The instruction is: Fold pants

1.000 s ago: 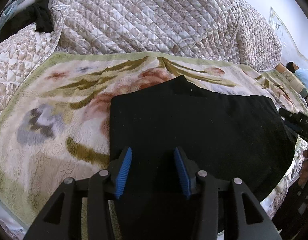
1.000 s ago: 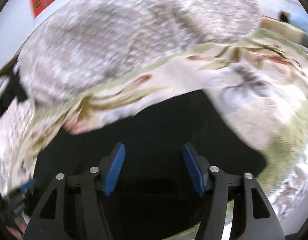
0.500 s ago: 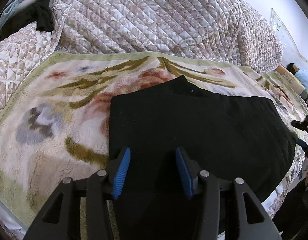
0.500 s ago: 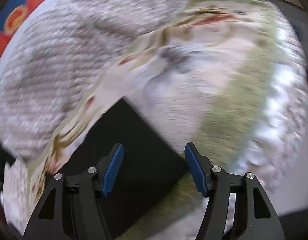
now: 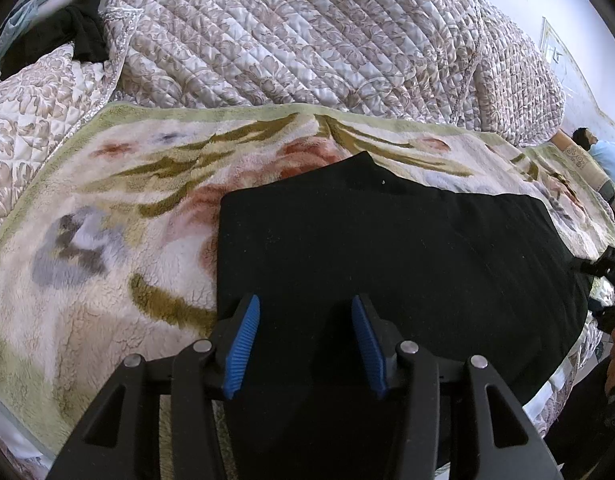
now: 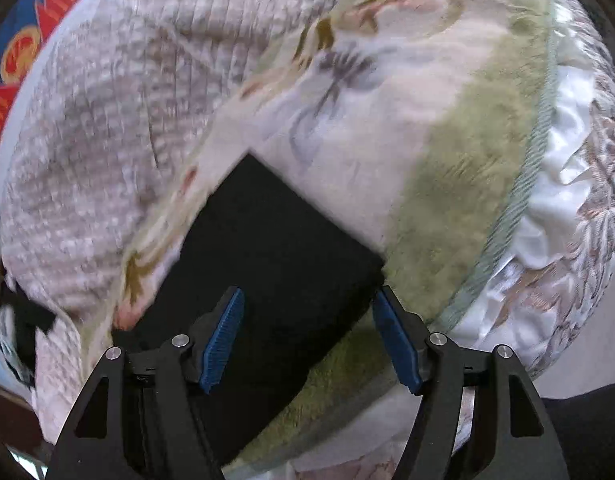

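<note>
Black pants (image 5: 387, 248) lie folded flat on a floral fleece blanket (image 5: 87, 240). My left gripper (image 5: 303, 304) hovers over their near left part. It is open, with its blue pads apart and no cloth pinched. In the right wrist view, the pants' right end (image 6: 275, 240) shows as a squared corner. My right gripper (image 6: 307, 296) is over that end, tilted, and its jaws are opening. Cloth lies beneath the gap and the pads do not press on it. In the left wrist view, the right gripper (image 5: 605, 268) shows at the right edge, beside the pants.
A quilted bedspread (image 5: 307, 40) is heaped behind the blanket, with dark clothes (image 5: 79, 32) at the far left. The blanket's green border (image 6: 447, 200) and a white satin sheet (image 6: 567, 220) mark the bed's edge. A person (image 5: 603, 156) lies far right.
The right gripper has rolled and moved to the pants' right end, and its jaws have widened. In the left wrist view it has drawn back toward the right edge. The left gripper has stayed still.
</note>
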`<move>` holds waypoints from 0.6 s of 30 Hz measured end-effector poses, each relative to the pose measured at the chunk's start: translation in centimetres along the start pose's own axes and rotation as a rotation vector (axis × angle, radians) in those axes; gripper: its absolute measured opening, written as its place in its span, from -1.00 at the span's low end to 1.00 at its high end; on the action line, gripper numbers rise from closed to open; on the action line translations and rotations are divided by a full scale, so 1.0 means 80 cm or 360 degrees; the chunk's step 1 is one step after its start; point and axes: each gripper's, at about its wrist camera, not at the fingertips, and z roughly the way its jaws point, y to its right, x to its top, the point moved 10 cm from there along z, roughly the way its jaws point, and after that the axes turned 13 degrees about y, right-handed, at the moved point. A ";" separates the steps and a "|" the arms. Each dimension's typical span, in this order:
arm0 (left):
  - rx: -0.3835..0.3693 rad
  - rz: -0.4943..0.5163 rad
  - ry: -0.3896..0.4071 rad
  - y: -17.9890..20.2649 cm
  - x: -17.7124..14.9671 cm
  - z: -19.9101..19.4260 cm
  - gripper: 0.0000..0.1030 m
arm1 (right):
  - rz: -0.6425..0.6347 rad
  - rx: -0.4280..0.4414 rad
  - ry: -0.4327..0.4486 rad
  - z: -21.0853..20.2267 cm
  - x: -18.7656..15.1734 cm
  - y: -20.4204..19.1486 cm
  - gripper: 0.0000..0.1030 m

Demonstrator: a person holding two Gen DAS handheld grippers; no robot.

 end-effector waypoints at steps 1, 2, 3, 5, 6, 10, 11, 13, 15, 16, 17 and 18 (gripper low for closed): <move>-0.0003 -0.0001 0.0000 0.000 -0.001 -0.001 0.00 | -0.0040 -0.0032 0.0000 0.001 -0.004 -0.001 0.31; -0.0004 -0.0002 0.0000 0.001 -0.001 -0.001 0.00 | -0.0075 -0.0050 0.0014 0.001 -0.006 -0.003 0.31; -0.0005 -0.0004 0.0001 0.000 0.000 0.000 0.00 | -0.0088 -0.0062 0.0018 0.001 -0.006 -0.004 0.31; -0.0001 0.0002 0.0001 0.001 -0.001 0.000 0.01 | 0.0015 0.0020 0.0055 0.002 0.003 -0.007 0.31; -0.0002 0.0001 0.0000 0.000 0.000 0.000 0.01 | 0.0034 0.0044 0.0076 0.000 0.009 -0.009 0.27; -0.0005 0.0000 0.0000 0.000 -0.001 0.000 0.01 | -0.0081 0.0170 0.0238 -0.018 0.032 -0.040 0.05; -0.0005 0.0000 -0.0001 0.000 -0.001 0.000 0.01 | -0.0103 0.0176 0.0218 -0.013 0.030 -0.044 0.05; -0.0008 0.0000 -0.0004 -0.001 -0.001 0.000 0.01 | -0.0124 0.0137 0.0142 0.010 0.027 -0.043 0.05; -0.0011 -0.0006 -0.0007 -0.002 -0.001 0.001 0.01 | -0.0101 0.0093 0.0094 0.024 0.025 -0.036 -0.04; -0.0011 -0.0006 -0.0008 -0.001 -0.001 0.001 0.01 | -0.0107 0.0096 0.0098 0.023 0.026 -0.037 -0.19; -0.0010 -0.0003 -0.0009 -0.001 -0.001 0.002 0.01 | -0.0121 0.0095 0.0111 0.021 0.028 -0.038 -0.32; -0.0005 0.0005 -0.0009 -0.001 -0.001 0.001 0.01 | -0.0119 0.0099 0.0128 0.017 0.031 -0.039 -0.51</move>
